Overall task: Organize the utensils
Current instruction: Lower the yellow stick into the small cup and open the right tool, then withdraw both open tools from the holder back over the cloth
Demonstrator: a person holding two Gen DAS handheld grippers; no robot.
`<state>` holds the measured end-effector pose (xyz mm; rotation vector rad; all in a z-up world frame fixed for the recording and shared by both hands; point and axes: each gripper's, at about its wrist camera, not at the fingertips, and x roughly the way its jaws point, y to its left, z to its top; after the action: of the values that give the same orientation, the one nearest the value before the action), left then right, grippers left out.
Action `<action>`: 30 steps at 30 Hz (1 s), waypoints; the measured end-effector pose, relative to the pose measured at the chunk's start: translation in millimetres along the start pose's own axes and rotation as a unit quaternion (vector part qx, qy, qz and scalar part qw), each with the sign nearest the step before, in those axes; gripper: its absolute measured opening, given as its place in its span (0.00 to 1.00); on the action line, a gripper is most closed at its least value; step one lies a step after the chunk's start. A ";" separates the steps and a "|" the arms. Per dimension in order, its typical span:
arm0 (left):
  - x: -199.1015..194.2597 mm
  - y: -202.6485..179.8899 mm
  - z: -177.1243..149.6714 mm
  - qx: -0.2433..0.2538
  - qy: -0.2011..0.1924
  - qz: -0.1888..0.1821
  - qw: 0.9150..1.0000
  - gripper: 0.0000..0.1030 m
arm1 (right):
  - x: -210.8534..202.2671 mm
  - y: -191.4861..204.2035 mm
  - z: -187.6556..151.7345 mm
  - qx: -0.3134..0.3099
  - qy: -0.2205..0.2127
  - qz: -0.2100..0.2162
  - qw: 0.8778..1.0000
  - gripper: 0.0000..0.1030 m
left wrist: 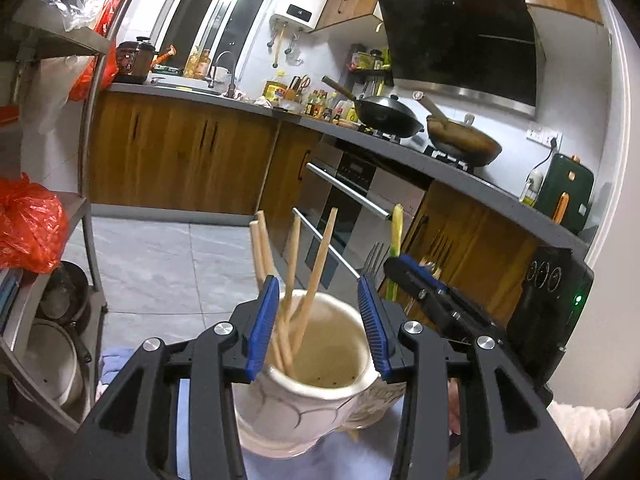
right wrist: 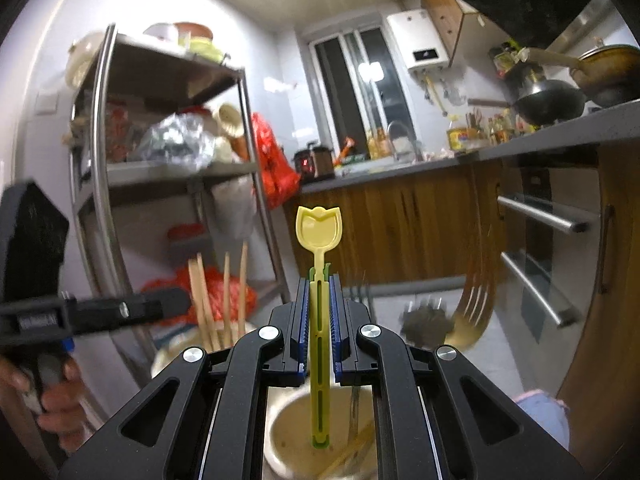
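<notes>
The white ceramic holder is the landmark here: a two-part pot with a dark crackle pattern on its outside. In the left wrist view the left claw stands spread wide, its blue pads on either side of the holder's nearer cup; whether they press the rim or only flank it I cannot tell. Four wooden chopsticks lean inside that cup against its left wall, their tips fanning up above the rim. To the right of the holder the right claw comes in from the side, clamped on a yellow-green spoon whose handle stands nearly upright. Behind that claw the tines of a silver fork and of gold forks rise from the holder's far cup. In the right wrist view the right claw is closed tight on the spoon's slotted handle, the tulip-shaped bowl of the spoon pointing upward and the handle's lower end hanging over the open mouth of the holder directly below. A gold fork and a silver fork show blurred to the right of the spoon. To the left of the holder stand the chopsticks, and the other gripper's black body crosses in front of them. Beyond the holder runs the grey counter with a black wok on the stove.
</notes>
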<state>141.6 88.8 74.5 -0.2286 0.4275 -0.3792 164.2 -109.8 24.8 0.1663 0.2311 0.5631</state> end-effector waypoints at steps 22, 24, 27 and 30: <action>-44.3 -20.4 -33.4 0.033 -0.011 0.079 0.996 0.94 | -76.7 2.4 -8.2 0.017 0.065 0.005 0.998 0.82; -48.6 -23.6 -38.9 0.040 -0.010 0.089 0.995 0.94 | -89.2 5.6 -10.0 0.007 0.068 -0.001 0.998 0.90; -54.0 -29.5 -51.3 0.055 -0.003 0.110 0.992 0.94 | -107.5 9.1 -16.7 -0.019 0.082 -0.026 0.996 0.94; -57.3 -34.3 -63.3 0.059 0.009 0.121 0.991 0.94 | -117.9 9.8 -23.6 -0.035 0.101 -0.055 0.993 0.95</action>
<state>54.8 72.3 49.0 -0.0574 0.4429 -0.1665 56.3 -163.7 24.4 0.0285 0.4144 0.4766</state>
